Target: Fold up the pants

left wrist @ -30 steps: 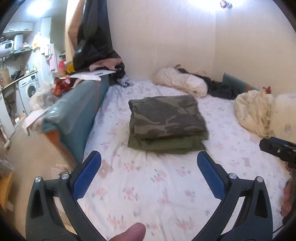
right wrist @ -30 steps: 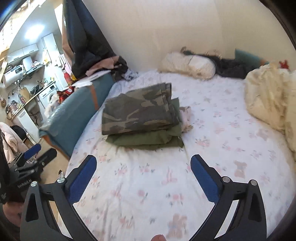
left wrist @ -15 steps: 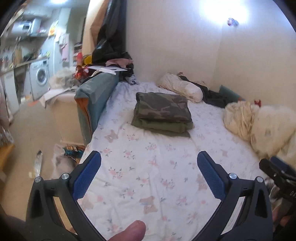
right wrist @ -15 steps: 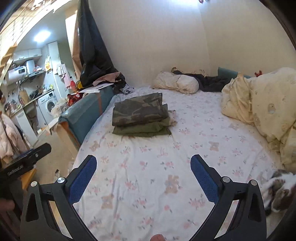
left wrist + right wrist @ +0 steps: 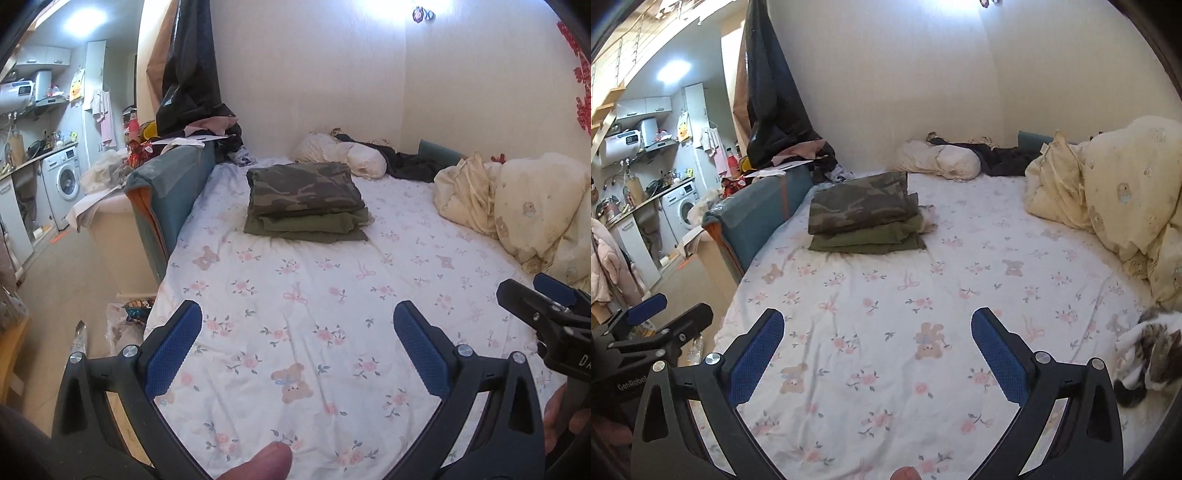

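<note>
Pants (image 5: 306, 192) sit folded, stacked on the bed (image 5: 295, 295).
Left hand-held gripper (image 5: 293, 328) and right hand-held gripper (image 5: 877, 334) both hover spread wide, holding nothing, well back from the pile.

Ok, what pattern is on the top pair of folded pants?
Camouflage in greens and browns on the top pants, lying on plain olive pants; clearest in the left wrist view.
</note>
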Demonstrator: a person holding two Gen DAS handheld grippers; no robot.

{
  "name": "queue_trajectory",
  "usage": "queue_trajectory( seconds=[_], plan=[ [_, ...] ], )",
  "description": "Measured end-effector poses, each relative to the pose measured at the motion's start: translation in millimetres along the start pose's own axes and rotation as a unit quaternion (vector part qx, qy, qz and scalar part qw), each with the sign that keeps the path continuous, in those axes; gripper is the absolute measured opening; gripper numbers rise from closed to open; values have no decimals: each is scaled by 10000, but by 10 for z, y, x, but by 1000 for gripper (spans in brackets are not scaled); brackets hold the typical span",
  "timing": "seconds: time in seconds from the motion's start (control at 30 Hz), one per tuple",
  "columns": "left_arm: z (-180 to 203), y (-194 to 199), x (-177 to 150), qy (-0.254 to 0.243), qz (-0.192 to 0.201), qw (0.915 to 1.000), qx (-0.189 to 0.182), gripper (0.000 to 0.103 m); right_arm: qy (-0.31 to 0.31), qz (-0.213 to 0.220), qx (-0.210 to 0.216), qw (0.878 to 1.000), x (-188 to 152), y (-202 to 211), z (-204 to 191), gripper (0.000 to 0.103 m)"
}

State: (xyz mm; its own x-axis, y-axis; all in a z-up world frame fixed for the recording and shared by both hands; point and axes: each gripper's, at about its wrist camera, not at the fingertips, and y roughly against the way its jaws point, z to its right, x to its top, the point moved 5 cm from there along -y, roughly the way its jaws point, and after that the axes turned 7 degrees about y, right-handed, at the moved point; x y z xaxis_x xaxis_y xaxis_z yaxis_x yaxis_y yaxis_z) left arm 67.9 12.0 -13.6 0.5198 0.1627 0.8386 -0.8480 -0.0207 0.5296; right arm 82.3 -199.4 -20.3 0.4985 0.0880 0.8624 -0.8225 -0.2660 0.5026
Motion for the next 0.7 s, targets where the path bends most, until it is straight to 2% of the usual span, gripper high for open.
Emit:
queue_trajectory(
  seconds=[0.3,0.47,0.7],
  plan=[
    [43,33,33,36,57,9999,-137,102,29,-138,-200,9997,-83,-76,56,103],
    [-1,22,31,-15,67,9999,132,102,111,-159,-243,9995,-82,-91,45,103],
    [3,56,35,4,67,10000,-25,102,140,-146,-254,9995,-78,-88,36,103]
  ],
)
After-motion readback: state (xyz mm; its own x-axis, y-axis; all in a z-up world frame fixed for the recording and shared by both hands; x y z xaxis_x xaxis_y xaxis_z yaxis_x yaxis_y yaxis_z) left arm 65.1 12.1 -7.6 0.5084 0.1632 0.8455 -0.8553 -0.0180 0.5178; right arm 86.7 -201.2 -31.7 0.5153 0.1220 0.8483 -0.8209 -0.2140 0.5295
